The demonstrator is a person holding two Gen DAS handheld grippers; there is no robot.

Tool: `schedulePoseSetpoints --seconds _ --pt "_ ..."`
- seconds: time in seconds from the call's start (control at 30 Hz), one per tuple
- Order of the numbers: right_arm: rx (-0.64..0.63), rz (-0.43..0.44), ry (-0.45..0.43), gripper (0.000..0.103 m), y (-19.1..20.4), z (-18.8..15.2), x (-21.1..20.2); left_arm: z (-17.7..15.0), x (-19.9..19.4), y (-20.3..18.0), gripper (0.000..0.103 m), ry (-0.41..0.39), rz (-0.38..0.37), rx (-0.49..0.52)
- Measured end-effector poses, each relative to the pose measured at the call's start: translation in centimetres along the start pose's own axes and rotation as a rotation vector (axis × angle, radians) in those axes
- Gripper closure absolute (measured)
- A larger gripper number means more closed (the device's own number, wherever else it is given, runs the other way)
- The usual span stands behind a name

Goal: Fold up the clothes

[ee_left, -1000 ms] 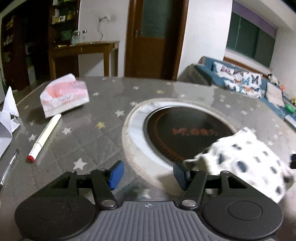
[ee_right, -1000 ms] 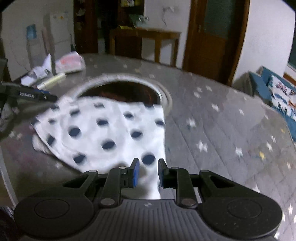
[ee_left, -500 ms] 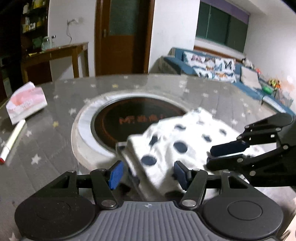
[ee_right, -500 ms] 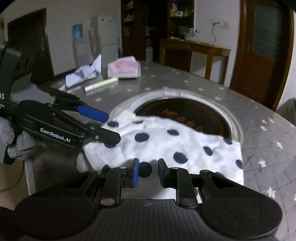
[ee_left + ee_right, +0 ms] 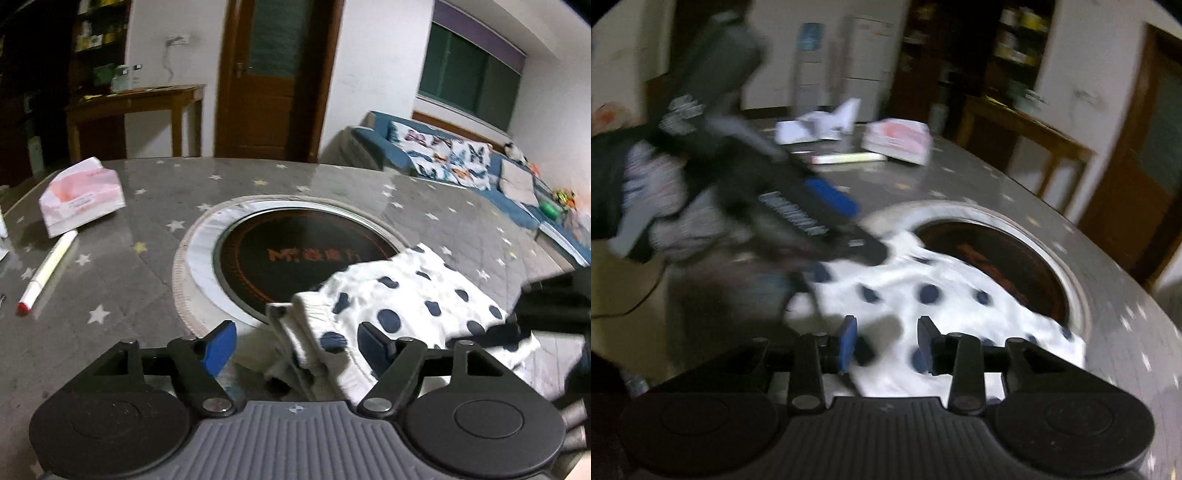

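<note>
Grey star-print table with a round inset hob in the middle; room behind is dim, and the right wrist view is blurred.

Cloth, white with navy dots, lies folded on the near-right rim of the hob, partly over its black glass.

Left gripper: jaws have just been opening, now spread wide, pads straddling the cloth's bunched hem, not pressing it. Right gripper: jaws have just been opening too, now parted over the cloth, nothing pinched.

Looks like release after a fold. To do it well: lift both clear straight up so the pads don't drag the top layer, then flatten the lumpy hem end.

Long axis runs from the hem by the left gripper out to the right of the hob, hem end nearest the table edge.

Tissue pack and marker sit well left of the hob, out of the way.
</note>
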State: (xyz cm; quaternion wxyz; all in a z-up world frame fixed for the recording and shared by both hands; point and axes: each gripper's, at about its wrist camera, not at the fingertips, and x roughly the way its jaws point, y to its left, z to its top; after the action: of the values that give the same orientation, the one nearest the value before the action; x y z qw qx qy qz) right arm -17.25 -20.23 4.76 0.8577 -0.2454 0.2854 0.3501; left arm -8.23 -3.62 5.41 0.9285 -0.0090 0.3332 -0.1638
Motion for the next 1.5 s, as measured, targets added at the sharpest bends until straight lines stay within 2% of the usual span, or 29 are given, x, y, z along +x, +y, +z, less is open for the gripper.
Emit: schedulePoseSetpoints --seconds 0.1,0.33,0.53,0.67,0.7,0.77,0.93,1.1,1.3,1.5 --pt "-0.126 0.011 0.009 0.059 2.0 0.4 0.6 0.0 -0.5 0.6 0.016 -0.003 0.018 -0.033" --pt "-0.359 -0.018 0.039 0.055 5.3 0.6 3.2 -0.3 -1.5 2.0 0.010 0.003 0.021 -0.133" --pt "-0.419 -0.023 0.051 0.051 6.3 0.4 3.9 -0.9 -1.6 3.4 0.007 0.055 -0.018 -0.290" --pt "-0.442 -0.044 0.046 0.054 6.6 0.1 4.0 -1.3 -1.3 3.7 0.007 0.087 -0.052 -0.373" --pt "-0.440 -0.050 0.042 0.054 6.6 0.0 4.1 -1.5 -1.2 3.6 0.007 0.095 -0.066 -0.394" --pt "-0.411 -0.049 0.032 0.064 6.4 0.1 4.2 -1.7 -1.0 3.5 0.007 0.107 -0.093 -0.432" --pt "-0.290 -0.039 -0.006 0.074 5.0 0.7 3.9 -2.3 -0.7 3.7 0.005 0.131 -0.167 -0.568" --pt "-0.171 -0.028 -0.050 0.077 3.1 1.3 2.6 -3.6 -0.1 4.5 0.004 0.161 -0.244 -0.759" --pt "-0.066 -0.018 -0.093 0.079 1.4 1.5 1.4 -4.9 0.3 4.8 0.004 0.185 -0.298 -0.949" --pt "-0.026 0.000 -0.116 0.080 0.5 1.3 0.9 -4.9 1.4 4.3 0.006 0.199 -0.344 -0.987"
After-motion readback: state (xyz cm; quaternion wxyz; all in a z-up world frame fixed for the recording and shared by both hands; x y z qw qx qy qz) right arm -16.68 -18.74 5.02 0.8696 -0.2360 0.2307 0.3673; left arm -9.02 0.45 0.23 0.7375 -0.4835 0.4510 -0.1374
